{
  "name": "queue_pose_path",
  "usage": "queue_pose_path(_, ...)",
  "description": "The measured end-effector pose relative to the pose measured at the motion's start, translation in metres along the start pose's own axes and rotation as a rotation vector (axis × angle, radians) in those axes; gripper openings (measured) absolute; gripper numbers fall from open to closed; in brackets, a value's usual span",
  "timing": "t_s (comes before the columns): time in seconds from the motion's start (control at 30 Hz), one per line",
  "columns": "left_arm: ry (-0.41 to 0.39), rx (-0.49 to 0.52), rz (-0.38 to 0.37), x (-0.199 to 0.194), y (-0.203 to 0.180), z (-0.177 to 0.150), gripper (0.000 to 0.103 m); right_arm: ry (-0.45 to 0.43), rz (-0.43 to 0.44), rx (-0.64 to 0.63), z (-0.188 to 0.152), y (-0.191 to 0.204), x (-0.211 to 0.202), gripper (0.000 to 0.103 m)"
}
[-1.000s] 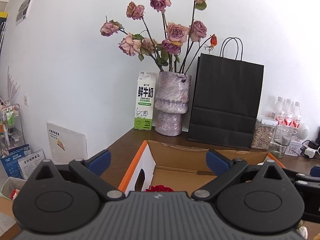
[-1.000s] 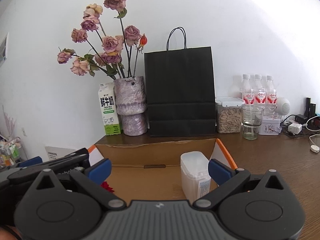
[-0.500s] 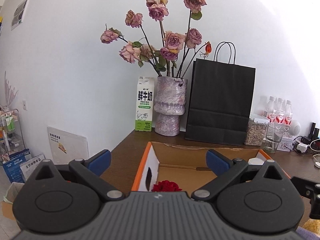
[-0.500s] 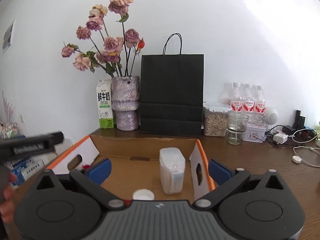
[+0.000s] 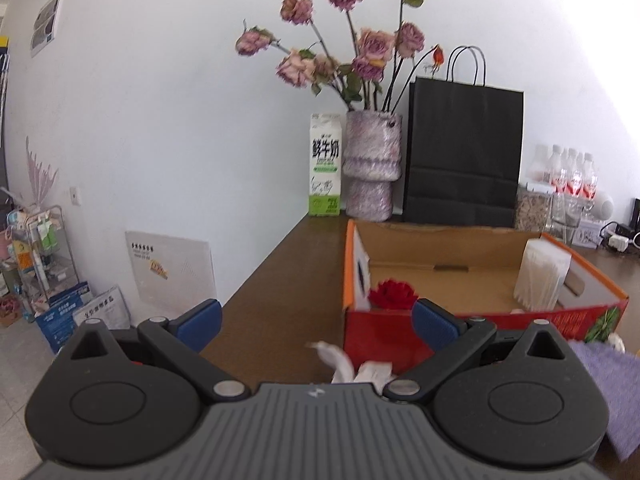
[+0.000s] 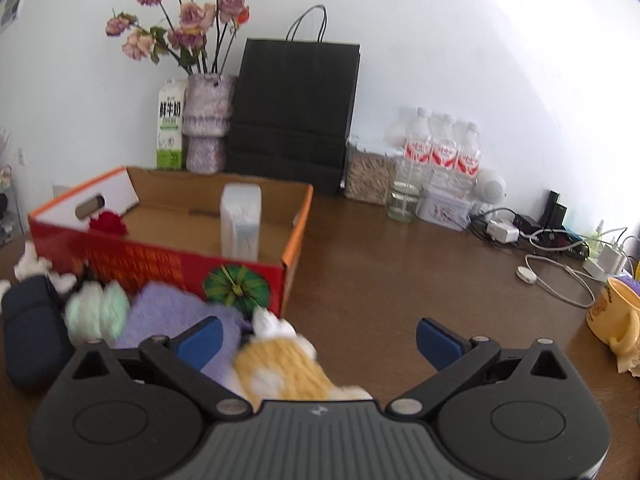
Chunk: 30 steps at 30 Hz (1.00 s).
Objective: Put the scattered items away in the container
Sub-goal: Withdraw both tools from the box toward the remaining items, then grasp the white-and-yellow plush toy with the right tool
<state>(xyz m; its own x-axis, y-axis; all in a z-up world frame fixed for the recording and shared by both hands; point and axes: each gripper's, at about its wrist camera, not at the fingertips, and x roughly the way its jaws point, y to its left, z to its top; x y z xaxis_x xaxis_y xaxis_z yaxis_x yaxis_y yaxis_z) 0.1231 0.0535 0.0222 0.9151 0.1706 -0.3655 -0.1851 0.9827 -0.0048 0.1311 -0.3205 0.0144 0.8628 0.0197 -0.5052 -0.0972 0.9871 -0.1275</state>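
Below, both tongs, left [image 5: 316, 326] and right [image 6: 320, 338], gape wide and empty over knitted items [image 6: 276, 364] awaiting transfer into the cardboard box [image 6: 296, 216], frame centre.

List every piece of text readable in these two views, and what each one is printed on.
"鲜牛奶": large black characters on the milk carton beside the vase.
Carton's smaller green print: too small to read.
Red box front: gold characters, blurred, unreadable.
Water bottles: red labels, unreadable.
White board leaning on the wall: dark line of print, too small to read.
Blue packs on the floor: unreadable.
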Motion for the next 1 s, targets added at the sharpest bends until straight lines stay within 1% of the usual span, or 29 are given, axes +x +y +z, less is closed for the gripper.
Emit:
queue_pose_path(0.17, 0.053, -0.017, 0.022, -0.008, 0.016, -0.022, 0.103, 0.035, 0.002, -0.026, -0.018, -0.015, -0.005, 0.103)
queue_pose_path(0.3, 0.09, -0.028, 0.04, -0.013, 0.025, -0.034, 0.103, 0.059, 0.054, -0.052, -0.026, -0.021, -0.005, 0.103)
queue_pose_path(0.37, 0.103, -0.029, 0.044, -0.014, 0.028, -0.037, 0.103, 0.072, 0.087, -0.1, -0.027, -0.019, -0.001, 0.103)
queue_pose_path(0.43, 0.111, -0.024, 0.049, -0.014, 0.028, -0.039, 0.103, 0.069, 0.1, -0.156, -0.026, -0.014, 0.003, 0.102)
queue_pose_path(0.67, 0.124, -0.013, 0.055, -0.017, 0.027, -0.042, 0.103, 0.082, 0.172, -0.342, -0.008, -0.002, 0.014, 0.102)
queue_pose_path(0.7, 0.125, -0.012, 0.057, -0.017, 0.027, -0.042, 0.103, 0.089, 0.184, -0.363, -0.007, -0.001, 0.014, 0.1)
queue_pose_path(0.8, 0.126, -0.016, 0.055, -0.018, 0.026, -0.042, 0.103, 0.1, 0.235, -0.395, -0.004, -0.001, 0.012, 0.088)
queue_pose_path(0.87, 0.127, -0.02, 0.051, -0.018, 0.027, -0.042, 0.103, 0.111, 0.253, -0.389, -0.005, -0.003, 0.013, 0.086)
queue_pose_path(0.9, 0.127, -0.021, 0.049, -0.019, 0.027, -0.042, 0.103, 0.121, 0.269, -0.375, -0.006, -0.005, 0.014, 0.081)
queue_pose_path(0.93, 0.126, -0.022, 0.047, -0.02, 0.027, -0.042, 0.103, 0.133, 0.291, -0.356, -0.007, -0.007, 0.015, 0.073)
queue_pose_path(0.97, 0.126, -0.021, 0.047, -0.021, 0.027, -0.042, 0.103, 0.147, 0.317, -0.333, -0.009, -0.009, 0.016, 0.067)
queue_pose_path(1.0, 0.126, -0.021, 0.046, -0.021, 0.027, -0.043, 0.103, 0.157, 0.32, -0.32, -0.01, -0.01, 0.016, 0.06)
